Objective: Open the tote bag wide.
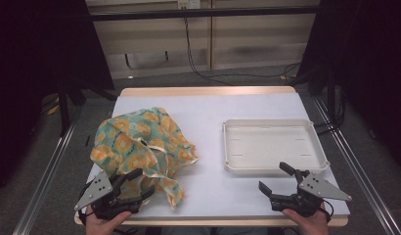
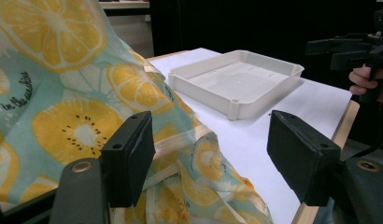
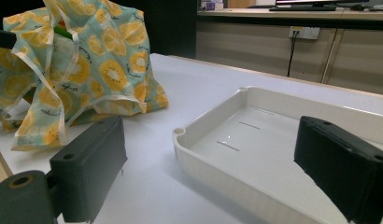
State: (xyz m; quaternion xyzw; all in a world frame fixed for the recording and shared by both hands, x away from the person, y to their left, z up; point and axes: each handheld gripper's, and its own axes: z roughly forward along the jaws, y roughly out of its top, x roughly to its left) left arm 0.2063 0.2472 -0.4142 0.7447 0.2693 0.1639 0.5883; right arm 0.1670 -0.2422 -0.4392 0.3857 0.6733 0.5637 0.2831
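So the big thing here is the tabletop (image 1: 208, 105), white sheet over it, and the two players on it are the fruit-print cloth bag (image 1: 140, 144) and the white tray (image 1: 274, 145). The bag sits bunched up right in front of the left hand-held gripper (image 1: 131, 184), basically at its jaws; in the left gripper view the fabric (image 2: 73, 107) spills past the left jaw and down between the two, though I don't see the pads pressing on it. The jaws stand apart, nothing pinched. The bag's loose tail (image 1: 175, 193) trails off toward the near edge, just to the right of that gripper.

The right hand-held gripper (image 1: 275, 178) is also spread wide and empty, parked at the tray's near rim, well apart from the bag. So the left hand is clearly the nearer one for a grab; the tray lies off to its right, across bare tabletop.
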